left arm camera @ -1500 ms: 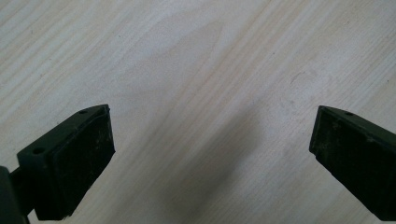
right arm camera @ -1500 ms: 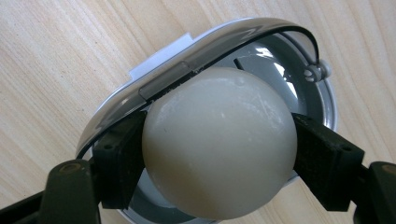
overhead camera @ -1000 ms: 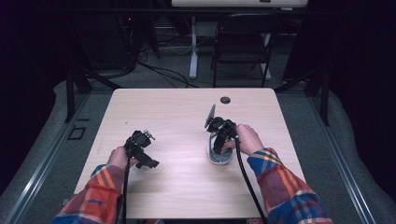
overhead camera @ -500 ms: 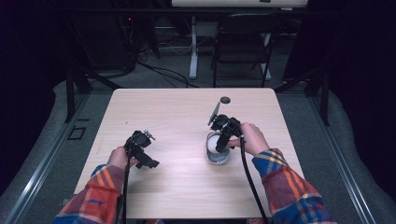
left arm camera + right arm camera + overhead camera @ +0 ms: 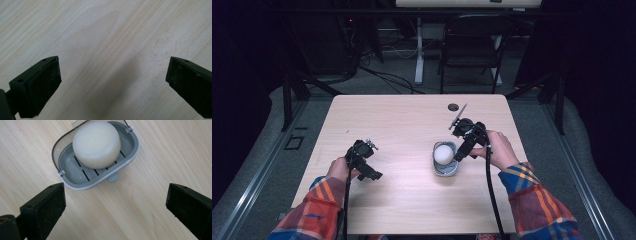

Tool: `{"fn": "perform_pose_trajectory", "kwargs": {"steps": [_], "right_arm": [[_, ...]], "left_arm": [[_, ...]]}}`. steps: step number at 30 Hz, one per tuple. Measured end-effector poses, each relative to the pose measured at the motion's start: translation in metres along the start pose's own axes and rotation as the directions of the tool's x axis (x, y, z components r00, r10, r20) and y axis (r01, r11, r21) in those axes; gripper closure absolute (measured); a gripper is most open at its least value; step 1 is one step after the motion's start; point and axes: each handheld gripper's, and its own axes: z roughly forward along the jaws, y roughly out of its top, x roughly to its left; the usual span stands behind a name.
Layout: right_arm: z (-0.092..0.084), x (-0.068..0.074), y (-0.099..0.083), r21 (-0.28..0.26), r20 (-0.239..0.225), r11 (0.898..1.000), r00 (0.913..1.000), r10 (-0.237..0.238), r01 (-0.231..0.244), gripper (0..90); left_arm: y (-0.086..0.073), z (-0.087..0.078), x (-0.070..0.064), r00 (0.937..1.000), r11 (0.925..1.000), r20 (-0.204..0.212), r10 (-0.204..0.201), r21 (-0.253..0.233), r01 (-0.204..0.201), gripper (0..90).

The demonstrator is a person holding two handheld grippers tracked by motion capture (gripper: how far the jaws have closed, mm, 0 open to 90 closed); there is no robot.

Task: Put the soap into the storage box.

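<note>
A round white soap (image 5: 443,153) (image 5: 97,143) lies in a grey slotted soap dish (image 5: 446,170) (image 5: 75,173) on the right half of the wooden table (image 5: 402,120). My right gripper (image 5: 460,154) (image 5: 115,192) hovers just right of the dish, above it. Its jaws have just been opening and now stand open with nothing between them, clear of the soap. My left gripper (image 5: 372,173) (image 5: 113,67) rests low over bare wood at the left, open and empty.
A small black round grommet (image 5: 453,107) sits near the table's far edge. Beyond the table stand a dark chair (image 5: 469,45) and a white post (image 5: 419,50), with cables on the floor. Bare wood lies between the two grippers.
The right gripper rose off the dish and drew away to the right, its jaws opening, and the soap now shows in the dish. The left gripper stayed put.
</note>
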Motion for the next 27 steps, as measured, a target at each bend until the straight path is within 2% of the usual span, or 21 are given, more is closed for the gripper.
{"fn": "perform_pose_trajectory", "kwargs": {"steps": [11, 12, 15, 18, 19, 22, 27], "right_arm": [[-0.012, -0.012, -0.045, -0.037, 0.030, 0.996, 0.9966, 0.077, -0.076, 0.0], [-0.014, -0.014, -0.049, -0.019, 0.032, 0.997, 0.9969, 0.072, -0.071, 0.0], [-0.013, -0.017, -0.064, -0.030, 0.042, 0.994, 0.9937, 0.104, -0.103, 0.0], [-0.014, -0.019, -0.071, -0.019, 0.046, 0.994, 0.9935, 0.104, -0.103, 0.0], [-0.013, -0.021, -0.078, -0.017, 0.053, 0.994, 0.9922, 0.113, -0.112, 0.0], [-0.013, -0.021, -0.085, -0.026, 0.062, 0.993, 0.9912, 0.117, -0.116, 0.0], [-0.008, -0.023, -0.103, -0.025, 0.056, 0.988, 0.9869, 0.151, -0.150, 0.0]], "left_arm": [[0.000, 0.000, -0.001, 1.0000, 1.0000, -0.003, 0.001, 0.002, -0.001, 0.0], [0.000, 0.000, -0.001, 1.0000, 1.0000, -0.003, 0.000, 0.002, 0.000, 0.0], [0.000, 0.000, -0.001, 1.0000, 1.0000, -0.002, -0.001, 0.003, 0.001, 0.0], [0.000, 0.000, -0.001, 1.0000, 1.0000, -0.002, -0.001, 0.002, 0.001, 0.0], [0.000, 0.000, -0.001, 1.0000, 1.0000, -0.002, -0.002, 0.002, 0.002, 0.0], [0.000, 0.000, -0.001, 1.0000, 1.0000, -0.001, -0.001, 0.002, 0.001, 0.0], [0.000, 0.000, -0.001, 1.0000, 1.0000, -0.002, -0.001, 0.004, 0.001, 0.0]]}}
